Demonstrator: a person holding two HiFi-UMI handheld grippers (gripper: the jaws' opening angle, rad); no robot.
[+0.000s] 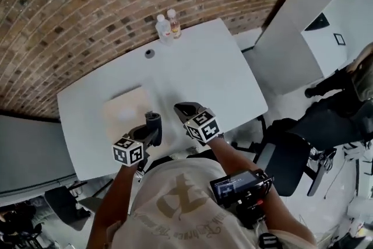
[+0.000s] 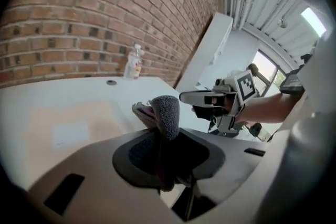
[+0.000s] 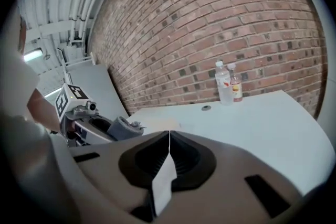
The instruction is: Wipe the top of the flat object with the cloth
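The flat object is a pale beige board (image 1: 123,109) lying on the left part of the white table (image 1: 221,73); it also shows in the left gripper view (image 2: 68,123). My left gripper (image 1: 152,127) hangs above the board's near right corner, shut on a rolled grey cloth (image 1: 154,121) that sticks up out of the jaws (image 2: 165,113). My right gripper (image 1: 182,108) is just to the right of it, shut with nothing between the jaws (image 3: 169,134). The right gripper view shows the cloth (image 3: 125,127) in the left gripper.
Two small bottles (image 1: 166,25) stand at the table's far edge against the brick wall, with a small round cap (image 1: 150,53) in front of them. Chairs (image 1: 291,160) and a seated person are off to the right of the table.
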